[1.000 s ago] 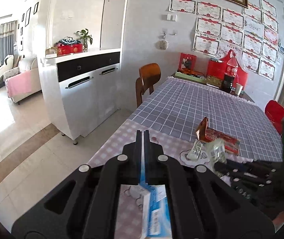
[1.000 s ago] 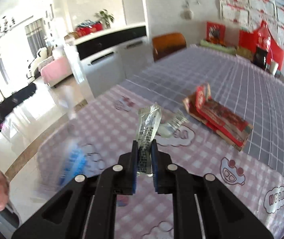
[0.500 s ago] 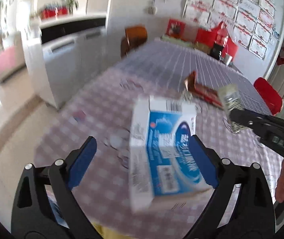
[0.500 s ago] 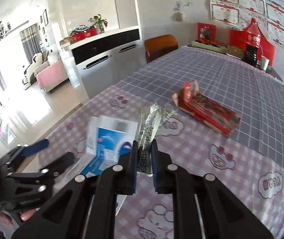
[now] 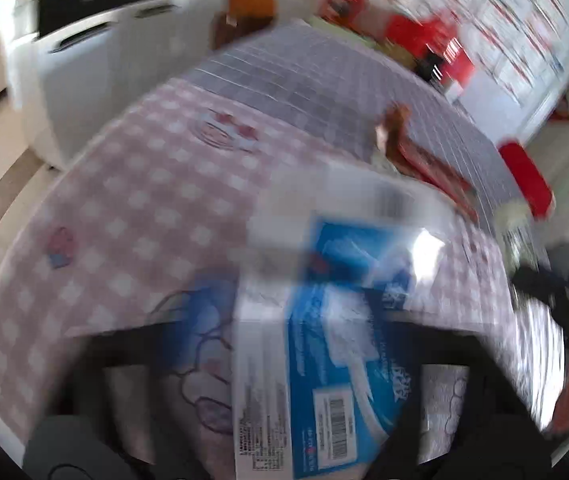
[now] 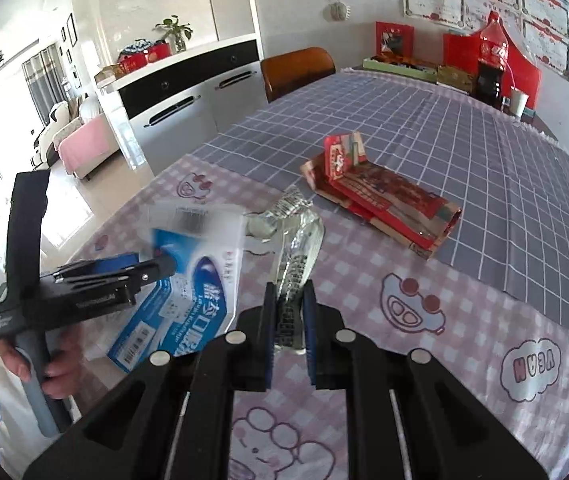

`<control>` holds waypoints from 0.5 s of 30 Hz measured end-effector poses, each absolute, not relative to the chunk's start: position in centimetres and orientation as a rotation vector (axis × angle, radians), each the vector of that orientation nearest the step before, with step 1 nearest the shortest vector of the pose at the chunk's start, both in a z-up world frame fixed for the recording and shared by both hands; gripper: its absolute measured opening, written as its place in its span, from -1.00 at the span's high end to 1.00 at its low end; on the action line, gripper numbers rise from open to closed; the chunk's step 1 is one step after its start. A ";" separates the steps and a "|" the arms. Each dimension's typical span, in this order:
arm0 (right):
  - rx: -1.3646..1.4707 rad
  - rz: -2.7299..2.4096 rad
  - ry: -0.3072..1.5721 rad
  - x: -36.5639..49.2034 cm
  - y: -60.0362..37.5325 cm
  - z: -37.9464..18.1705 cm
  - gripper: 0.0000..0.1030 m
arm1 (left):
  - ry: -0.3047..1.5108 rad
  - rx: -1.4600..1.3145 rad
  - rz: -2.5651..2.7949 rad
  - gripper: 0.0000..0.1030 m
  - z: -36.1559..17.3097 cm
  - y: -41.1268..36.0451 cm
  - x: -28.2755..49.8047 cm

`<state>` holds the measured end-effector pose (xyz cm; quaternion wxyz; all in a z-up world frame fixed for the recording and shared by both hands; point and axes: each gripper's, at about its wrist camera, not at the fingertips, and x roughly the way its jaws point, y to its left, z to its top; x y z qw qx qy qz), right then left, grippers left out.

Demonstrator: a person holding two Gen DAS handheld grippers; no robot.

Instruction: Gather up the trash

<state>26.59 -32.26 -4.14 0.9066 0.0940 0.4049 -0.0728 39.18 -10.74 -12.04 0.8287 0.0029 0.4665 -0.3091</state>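
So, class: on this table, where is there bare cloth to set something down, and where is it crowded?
Free: the grey checked cloth between the red packet and the far bottle, and the pink cloth right of the right claw. Crowded: the near left, around the blue box, the crumpled wrapper and the left claw.

box [image 6: 188, 280] left of wrapper [image 6: 296, 248] | packet [image 6: 384, 196] behind | on table [image 6: 444, 320]

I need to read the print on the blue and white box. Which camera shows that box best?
The right wrist view: there the blue and white box is fairly sharp, its upper edge blurred, with the left gripper at it. The left wrist view shows the box larger but smeared by motion blur.
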 end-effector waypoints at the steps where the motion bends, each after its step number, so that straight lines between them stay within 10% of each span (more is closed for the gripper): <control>1: 0.199 -0.153 0.838 26.8 -32.5 -4.2 0.75 | 1.003 0.005 -0.636 0.78 -12.2 -10.7 39.3; 11: 0.222 -0.126 0.847 26.9 -32.9 -5.0 0.75 | 1.017 0.005 -0.672 0.87 -11.7 -10.2 37.7; 12: 0.228 -0.124 0.849 26.8 -33.3 -5.1 0.75 | 1.000 0.007 -0.675 0.62 -11.4 -10.1 37.5; 13: 0.235 -0.126 0.850 26.8 -33.5 -5.1 0.75 | 0.979 0.012 -0.671 -0.22 -11.2 -10.1 37.4; 14: 0.238 -0.127 0.849 26.7 -33.5 -5.1 0.75 | 0.950 0.020 -0.659 -0.62 -10.9 -10.1 37.5; 15: 0.241 -0.130 0.850 26.7 -33.7 -5.2 0.75 | 0.898 0.023 -0.633 -0.70 -10.6 -10.1 37.5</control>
